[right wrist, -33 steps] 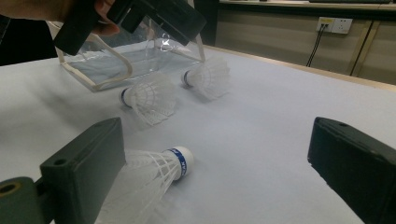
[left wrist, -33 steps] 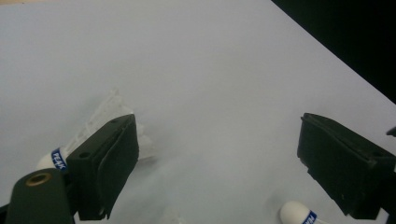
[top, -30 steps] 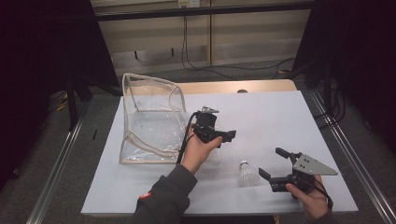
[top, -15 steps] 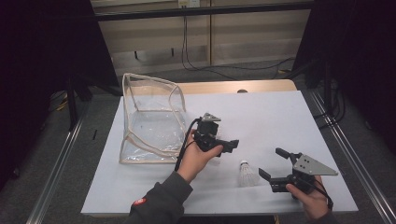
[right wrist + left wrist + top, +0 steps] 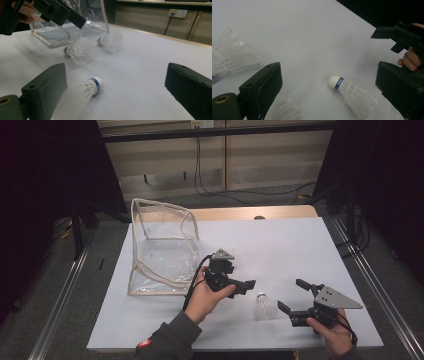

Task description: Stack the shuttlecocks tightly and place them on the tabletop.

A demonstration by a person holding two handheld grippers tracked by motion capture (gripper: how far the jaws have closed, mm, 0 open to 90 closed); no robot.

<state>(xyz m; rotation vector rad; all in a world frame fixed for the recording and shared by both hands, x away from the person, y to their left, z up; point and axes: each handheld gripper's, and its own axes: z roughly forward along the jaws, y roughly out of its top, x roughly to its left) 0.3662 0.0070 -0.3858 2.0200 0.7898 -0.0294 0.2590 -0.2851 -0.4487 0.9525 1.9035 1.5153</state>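
Observation:
A white shuttlecock (image 5: 263, 306) with a blue band lies on the white table (image 5: 300, 250) between my two grippers. My left gripper (image 5: 240, 277) hovers just left of it, open. In the left gripper view that shuttlecock (image 5: 352, 92) lies between the wide-apart jaws of my left gripper (image 5: 328, 75), cork pointing up-left. My right gripper (image 5: 290, 294) stands open to its right. In the right gripper view the shuttlecock (image 5: 82, 96) rests beside the left jaw of my right gripper (image 5: 116, 72). Nothing is held.
A clear plastic bag (image 5: 162, 250) with a cream rim stands open at the table's left. Two more shuttlecocks (image 5: 78, 51) (image 5: 111, 40) lie near the bag's mouth (image 5: 62, 32). Metal rails run along both sides of the table.
My left gripper has come away from the bag, toward the near edge and slightly right, closer to the lone shuttlecock. The right gripper has stayed put.

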